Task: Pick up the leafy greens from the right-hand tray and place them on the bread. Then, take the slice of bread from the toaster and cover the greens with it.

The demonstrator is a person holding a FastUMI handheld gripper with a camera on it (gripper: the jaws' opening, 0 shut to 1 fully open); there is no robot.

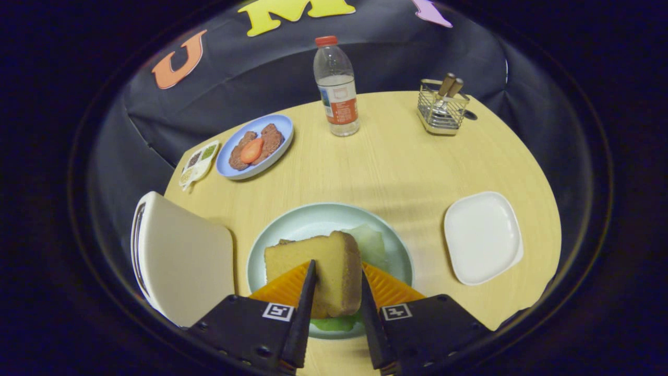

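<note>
Colours/patterns, gripper view:
- Table [396, 172]: pale yellow wood, fine straight grain.
- Bread slice [318, 271] betw. the fingers: golden-yellow face, browner crust.
- Leafy greens [371, 244]: pale whitish-green behind bread; brighter green bit under it.
- Round plate [292, 224]: light mint/blue-green.
- Square tray [482, 237]: plain white.
- Toaster [180, 261]: cream, dark slot edge.
- Blue plate [279, 125]: periwinkle; brown patties [269, 141], red-orange tomato slice [251, 150].
- Small sauce tray [199, 163]: white; green, dark, yellowish fillings.
- Bottle [336, 86]: clear, red cap, orange-white label.
- Wire caddy [442, 110]: silver; tan handles.
- Gripper [336, 292] bodies: b/w square markers.
</note>
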